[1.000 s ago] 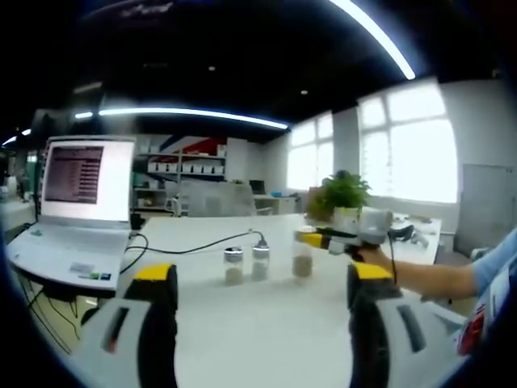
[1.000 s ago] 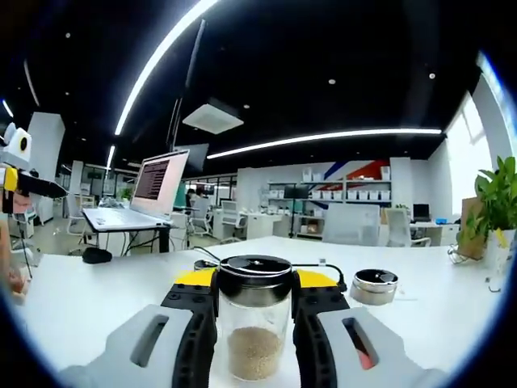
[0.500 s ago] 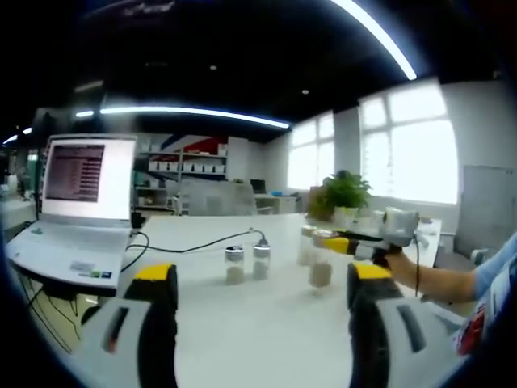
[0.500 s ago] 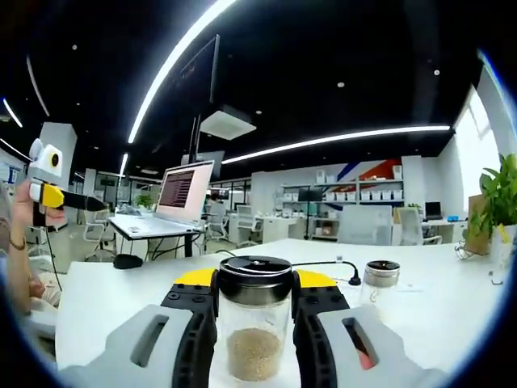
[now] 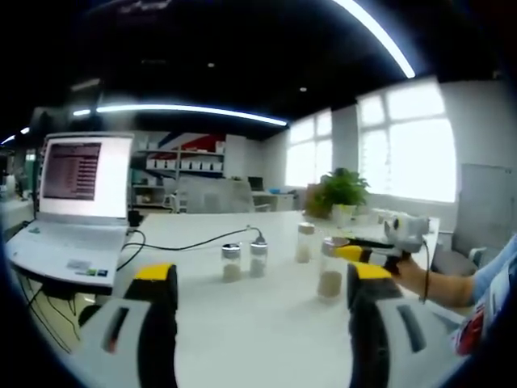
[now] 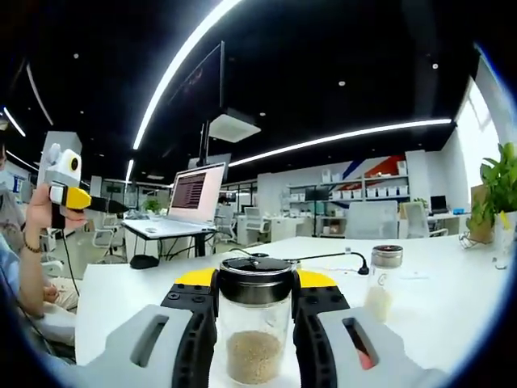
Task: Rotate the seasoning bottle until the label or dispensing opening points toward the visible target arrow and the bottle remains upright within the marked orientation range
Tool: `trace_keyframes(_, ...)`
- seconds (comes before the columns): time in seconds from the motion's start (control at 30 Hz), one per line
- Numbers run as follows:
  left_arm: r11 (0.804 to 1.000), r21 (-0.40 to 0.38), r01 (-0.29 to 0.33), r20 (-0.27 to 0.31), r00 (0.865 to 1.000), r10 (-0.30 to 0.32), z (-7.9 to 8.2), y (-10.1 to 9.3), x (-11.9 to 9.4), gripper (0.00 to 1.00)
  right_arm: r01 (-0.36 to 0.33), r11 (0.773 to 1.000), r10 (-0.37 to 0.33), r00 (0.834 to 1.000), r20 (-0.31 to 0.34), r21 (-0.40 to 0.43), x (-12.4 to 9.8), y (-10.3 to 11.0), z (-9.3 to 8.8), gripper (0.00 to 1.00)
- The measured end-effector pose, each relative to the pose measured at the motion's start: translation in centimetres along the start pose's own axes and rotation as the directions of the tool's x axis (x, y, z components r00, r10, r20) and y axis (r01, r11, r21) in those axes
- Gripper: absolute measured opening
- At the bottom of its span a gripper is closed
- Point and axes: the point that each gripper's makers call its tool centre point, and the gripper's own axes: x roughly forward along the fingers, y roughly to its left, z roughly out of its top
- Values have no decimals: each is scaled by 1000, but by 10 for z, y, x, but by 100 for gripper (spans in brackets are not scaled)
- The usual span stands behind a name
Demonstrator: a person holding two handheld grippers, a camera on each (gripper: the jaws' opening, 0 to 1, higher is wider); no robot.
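Observation:
A clear seasoning bottle (image 6: 254, 323) with a dark metal lid and tan grains stands upright between the jaws of my right gripper (image 6: 254, 284), which is shut on it. In the left gripper view the same bottle (image 5: 330, 268) hangs just over the white table (image 5: 242, 331), with the right gripper (image 5: 349, 252) reaching in from the right. Three more small bottles stand in a loose row: two together (image 5: 231, 262) (image 5: 258, 258) and one farther back (image 5: 304, 242). My left gripper (image 5: 260, 275) is open with nothing between its fingers. No label or arrow is visible.
An open laptop (image 5: 77, 202) with a black cable (image 5: 194, 245) sits at the table's left. A potted plant (image 5: 343, 190) stands at the back. In the right gripper view, a hand holds the left gripper (image 6: 69, 190) up at the left, and another bottle (image 6: 380, 283) stands to the right.
The right gripper has carried its bottle away from the row, toward the near right of the table. The right gripper view has swung, so the laptop sits nearer its centre.

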Motion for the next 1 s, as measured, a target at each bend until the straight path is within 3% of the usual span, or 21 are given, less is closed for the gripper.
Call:
trace_keyframes(0.4,1000,1,4,-8,1000,-4,-2,0,2,91,-2,1000,3,999,-38,27,-3,2,-20,34)
trace_keyframes(0.5,1000,4,7,-10,1000,-7,-2,-1,2,91,-4,1000,5,1000,-24,30,-7,1,-15,34)
trace_keyframes(0.57,1000,3,10,-7,1000,-10,-2,-1,2,91,-9,1000,8,1000,-30,-13,-9,5,-16,34)
trace_keyframes(1.0,999,-14,30,-7,1000,-30,-2,-5,1,92,-14,1000,13,999,-42,-10,-5,5,-16,35)
